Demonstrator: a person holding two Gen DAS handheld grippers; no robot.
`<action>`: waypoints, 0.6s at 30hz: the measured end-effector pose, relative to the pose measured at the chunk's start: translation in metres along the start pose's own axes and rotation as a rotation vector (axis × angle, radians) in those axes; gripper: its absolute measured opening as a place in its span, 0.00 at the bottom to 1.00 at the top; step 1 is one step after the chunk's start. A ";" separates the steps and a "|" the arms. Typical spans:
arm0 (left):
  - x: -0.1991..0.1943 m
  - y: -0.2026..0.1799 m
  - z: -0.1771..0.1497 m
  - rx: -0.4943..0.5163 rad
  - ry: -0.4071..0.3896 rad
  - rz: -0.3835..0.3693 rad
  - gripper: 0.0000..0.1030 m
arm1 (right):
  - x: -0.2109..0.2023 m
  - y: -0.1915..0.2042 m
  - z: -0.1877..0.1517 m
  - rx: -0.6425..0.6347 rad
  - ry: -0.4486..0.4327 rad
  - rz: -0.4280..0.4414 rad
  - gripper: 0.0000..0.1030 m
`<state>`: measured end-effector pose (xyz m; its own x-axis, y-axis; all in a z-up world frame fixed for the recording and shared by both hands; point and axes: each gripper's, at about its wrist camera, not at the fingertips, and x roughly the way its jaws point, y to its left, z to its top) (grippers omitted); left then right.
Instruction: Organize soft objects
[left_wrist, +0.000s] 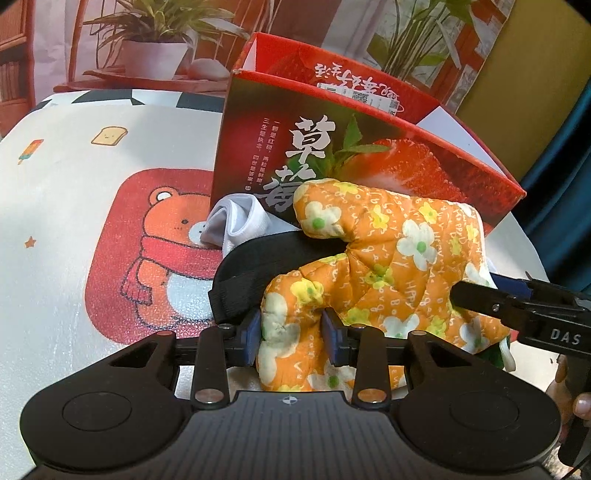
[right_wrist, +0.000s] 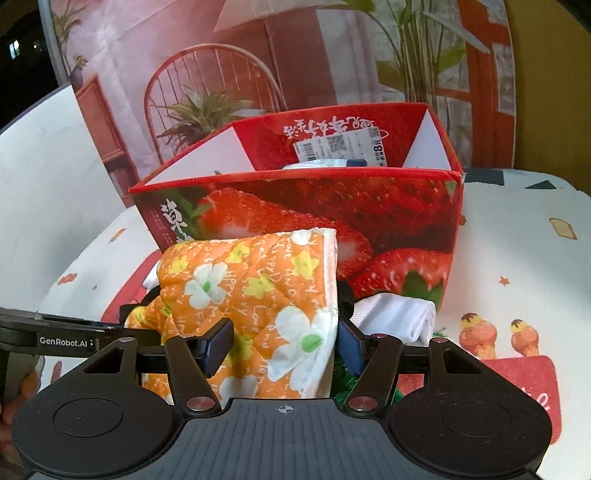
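We have the orange floral oven mitt (left_wrist: 380, 266) pinched at both ends: our left claw (left_wrist: 291, 336) grips its thumb end, our right claw (right_wrist: 282, 345) clamps the white-trimmed cuff. It hangs over a black strap (left_wrist: 251, 258) and white socks (left_wrist: 236, 221), just in front of the strawberry box (right_wrist: 314, 206) on the bench (left_wrist: 66, 206). We should lift evenly, clear the rim, then release together.

I get warm, fairly dim indoor light that tints everything reddish — colours run oversaturated. Past the fingertips, the glossy red strawberry-printed cardboard box (left_wrist: 369, 155) stays sharp enough for me to read its lettering. Fisheye bending curves the edges, corners fall to black, and only soft shadows lie below the fingers.
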<state>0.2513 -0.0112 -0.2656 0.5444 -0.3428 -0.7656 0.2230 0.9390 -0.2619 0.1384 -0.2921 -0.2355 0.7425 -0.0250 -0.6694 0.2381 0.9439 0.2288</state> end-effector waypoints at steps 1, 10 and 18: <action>0.000 -0.001 0.000 0.001 0.000 0.001 0.37 | 0.001 0.000 -0.001 0.000 0.008 -0.010 0.54; 0.000 -0.003 -0.001 0.002 0.001 0.015 0.36 | -0.021 0.031 0.002 -0.175 -0.048 -0.060 0.45; 0.001 -0.002 -0.001 0.000 0.004 0.015 0.36 | -0.028 0.043 0.005 -0.239 -0.081 -0.103 0.45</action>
<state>0.2504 -0.0134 -0.2664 0.5446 -0.3283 -0.7718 0.2145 0.9441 -0.2502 0.1310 -0.2527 -0.2028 0.7718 -0.1425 -0.6197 0.1679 0.9857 -0.0177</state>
